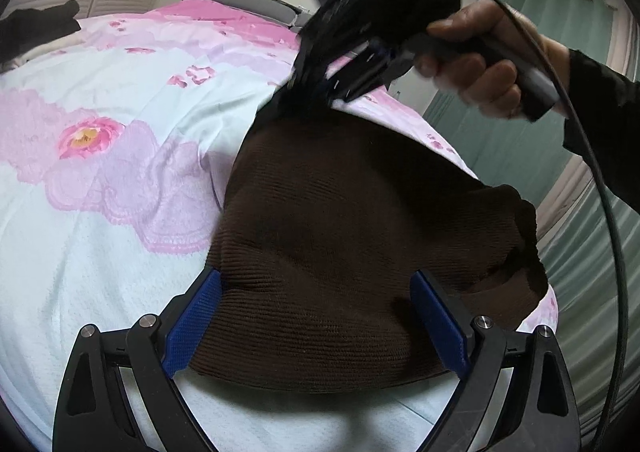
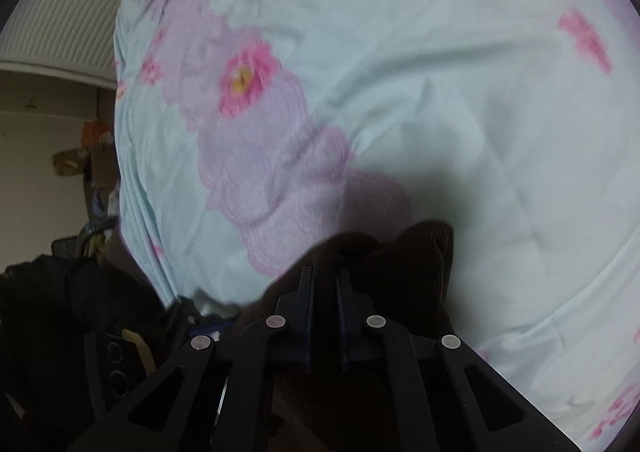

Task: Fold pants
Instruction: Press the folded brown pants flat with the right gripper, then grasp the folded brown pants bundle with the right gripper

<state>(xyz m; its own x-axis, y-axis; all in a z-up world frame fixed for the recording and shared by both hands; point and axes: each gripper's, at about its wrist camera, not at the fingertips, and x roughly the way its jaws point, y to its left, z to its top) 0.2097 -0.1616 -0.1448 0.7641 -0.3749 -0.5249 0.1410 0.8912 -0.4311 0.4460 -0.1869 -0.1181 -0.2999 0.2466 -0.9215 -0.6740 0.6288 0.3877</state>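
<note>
The dark brown knit pants (image 1: 344, 236) lie folded on the floral bedsheet (image 1: 104, 179). My left gripper (image 1: 316, 316) is open, its blue pads (image 1: 192, 326) on either side of the near edge of the pants. In the left wrist view my right gripper (image 1: 316, 91) is shut on the far edge of the pants and lifts it, held by a hand (image 1: 480, 67). In the right wrist view the right gripper (image 2: 325, 284) pinches a bunch of brown fabric (image 2: 404, 264) above the sheet (image 2: 440, 111).
A dark garment (image 1: 36, 31) lies at the bed's far left corner. Green curtains (image 1: 592, 219) hang at the right. A cable (image 1: 600, 187) trails from the right gripper. Clutter (image 2: 80, 159) stands beside the bed's left edge.
</note>
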